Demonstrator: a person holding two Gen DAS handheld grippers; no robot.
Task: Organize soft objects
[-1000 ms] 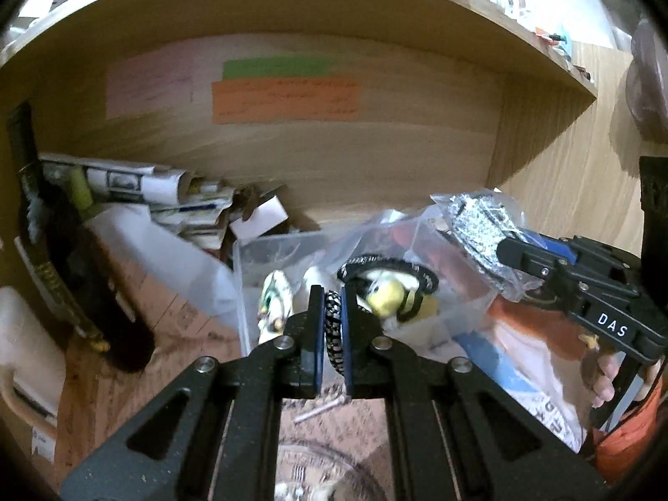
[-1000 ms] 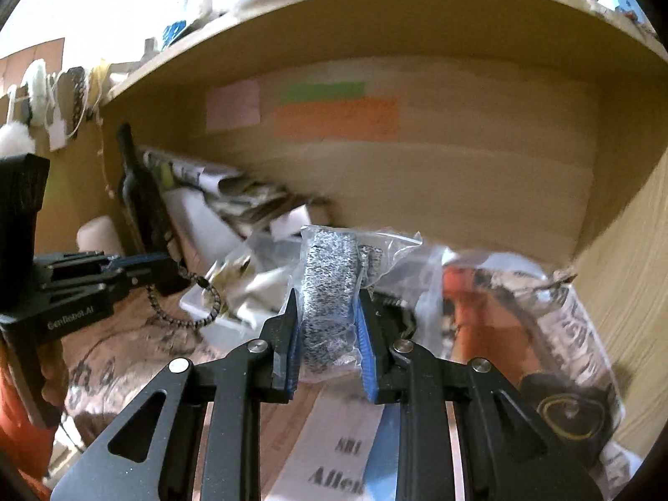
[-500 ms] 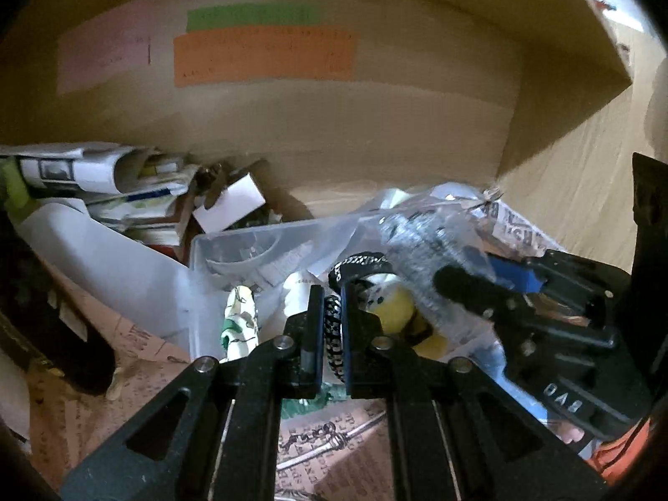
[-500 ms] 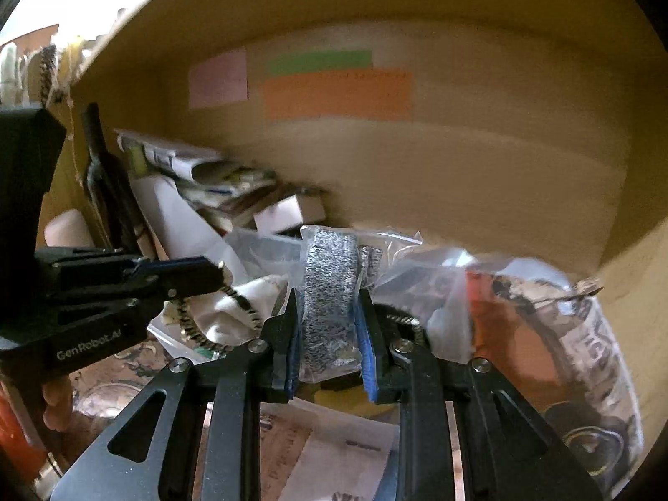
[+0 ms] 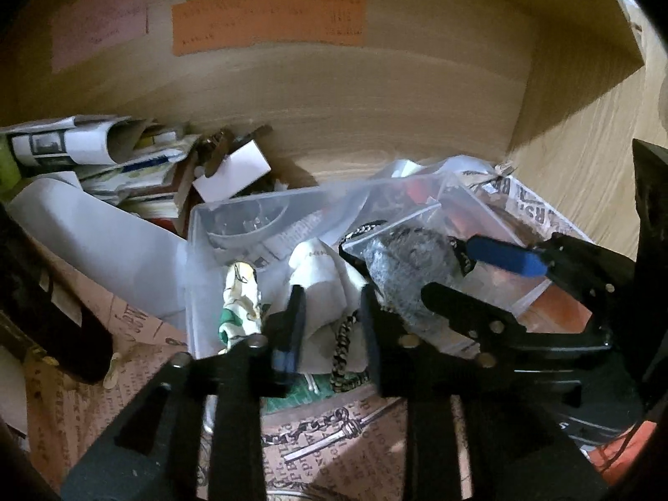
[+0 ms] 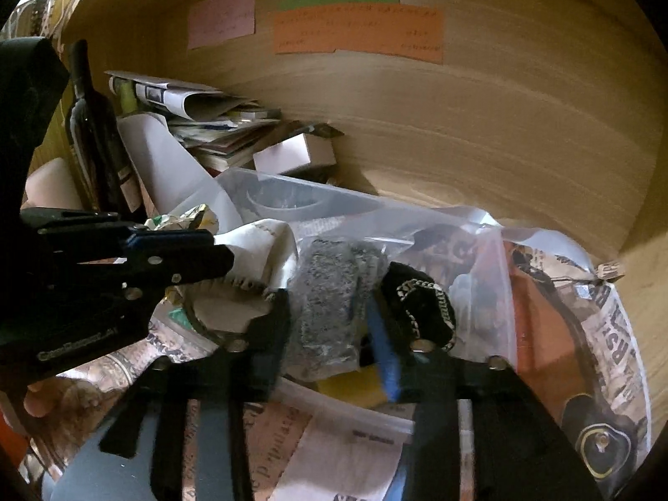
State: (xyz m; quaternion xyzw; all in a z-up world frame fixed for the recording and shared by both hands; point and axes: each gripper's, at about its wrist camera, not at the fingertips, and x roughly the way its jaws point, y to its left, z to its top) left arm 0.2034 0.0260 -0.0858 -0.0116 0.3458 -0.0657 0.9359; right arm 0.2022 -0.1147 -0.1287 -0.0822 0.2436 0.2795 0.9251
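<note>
A clear plastic bin (image 5: 196, 259) stands on the shelf and holds soft things. My left gripper (image 5: 332, 321) is open over its front edge; a black-and-white braided cord (image 5: 343, 350) hangs loose between the jaws onto a white cloth (image 5: 321, 267). My right gripper (image 6: 330, 325) is open too; a grey glittery pouch in a clear bag (image 6: 330, 292) lies between its jaws in the bin. The pouch also shows in the left wrist view (image 5: 409, 263), with the right gripper (image 5: 463, 275) beside it. A black pouch with a chain (image 6: 421, 304) lies to the right.
A dark bottle (image 6: 96, 125) stands at the left. Rolled papers and booklets (image 6: 196, 108) pile behind the bin, with a small white box (image 6: 292, 154). A newspaper-print bag (image 6: 584, 334) lies at the right. Coloured notes (image 6: 355, 29) stick on the shelf's back wall.
Both grippers have opened. The left one let go of the braided cord and the right one let go of the glittery pouch, which now lie in the bin. Both moved further in.
</note>
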